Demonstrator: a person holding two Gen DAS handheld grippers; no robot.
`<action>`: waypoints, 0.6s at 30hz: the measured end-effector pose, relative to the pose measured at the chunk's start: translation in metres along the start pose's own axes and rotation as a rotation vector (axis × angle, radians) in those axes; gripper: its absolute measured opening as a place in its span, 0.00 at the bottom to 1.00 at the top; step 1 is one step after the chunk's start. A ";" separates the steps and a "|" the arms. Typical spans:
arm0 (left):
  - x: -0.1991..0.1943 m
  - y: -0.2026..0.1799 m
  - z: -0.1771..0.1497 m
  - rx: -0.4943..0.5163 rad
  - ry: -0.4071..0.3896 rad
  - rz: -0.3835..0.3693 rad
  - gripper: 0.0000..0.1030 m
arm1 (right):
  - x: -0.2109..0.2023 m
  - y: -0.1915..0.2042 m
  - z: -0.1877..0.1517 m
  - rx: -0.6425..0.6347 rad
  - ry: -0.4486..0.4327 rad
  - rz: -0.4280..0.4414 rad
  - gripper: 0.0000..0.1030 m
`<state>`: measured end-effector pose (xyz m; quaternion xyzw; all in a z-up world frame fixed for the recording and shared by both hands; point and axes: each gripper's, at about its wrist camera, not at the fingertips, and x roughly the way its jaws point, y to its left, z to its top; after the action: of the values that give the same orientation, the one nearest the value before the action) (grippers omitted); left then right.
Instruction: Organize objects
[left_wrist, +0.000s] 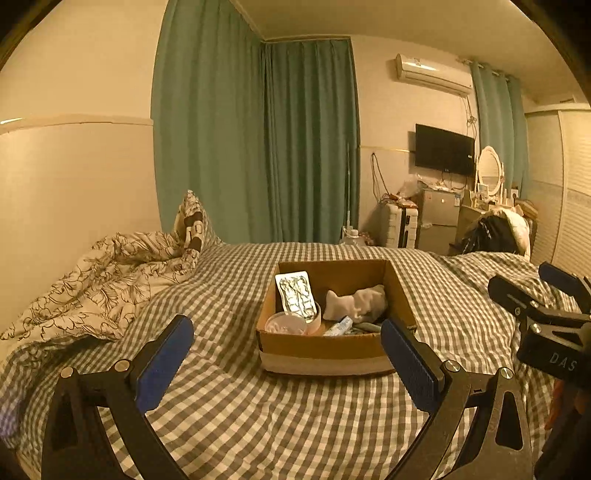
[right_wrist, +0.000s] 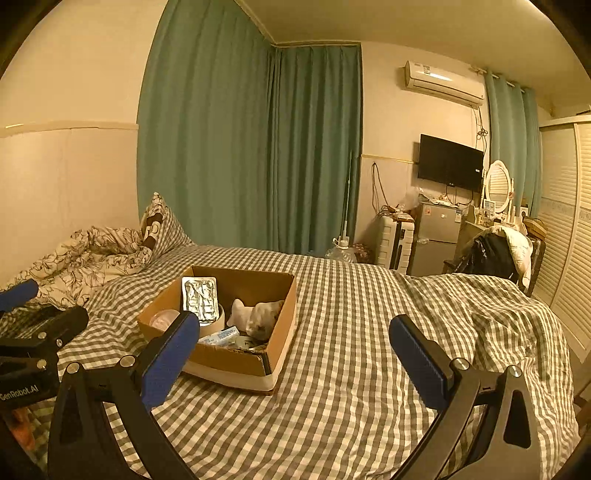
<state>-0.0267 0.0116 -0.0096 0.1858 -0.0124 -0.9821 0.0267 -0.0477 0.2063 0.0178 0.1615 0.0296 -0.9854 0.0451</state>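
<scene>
An open cardboard box sits on the checked bed cover. Inside it are a silver blister pack leaning on the back wall, a roll of tape, a rolled grey cloth and a small white-blue tube. My left gripper is open and empty, just in front of the box. My right gripper is open and empty, to the right of the box; it also shows at the right edge of the left wrist view.
A crumpled floral quilt and a pillow lie at the left of the bed. Green curtains hang behind. A fridge, a suitcase, a dresser with mirror and a wardrobe stand at the right.
</scene>
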 end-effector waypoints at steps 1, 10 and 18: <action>0.000 0.000 0.000 0.004 0.001 0.001 1.00 | 0.000 0.000 0.000 0.005 0.001 0.003 1.00; 0.001 -0.001 0.000 0.008 0.012 -0.001 1.00 | -0.001 0.002 0.001 0.008 0.002 0.010 1.00; 0.001 -0.001 -0.001 0.009 0.016 -0.004 1.00 | -0.001 0.004 0.000 0.001 0.003 0.014 1.00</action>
<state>-0.0275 0.0129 -0.0112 0.1936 -0.0161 -0.9806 0.0240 -0.0463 0.2021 0.0182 0.1631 0.0278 -0.9848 0.0520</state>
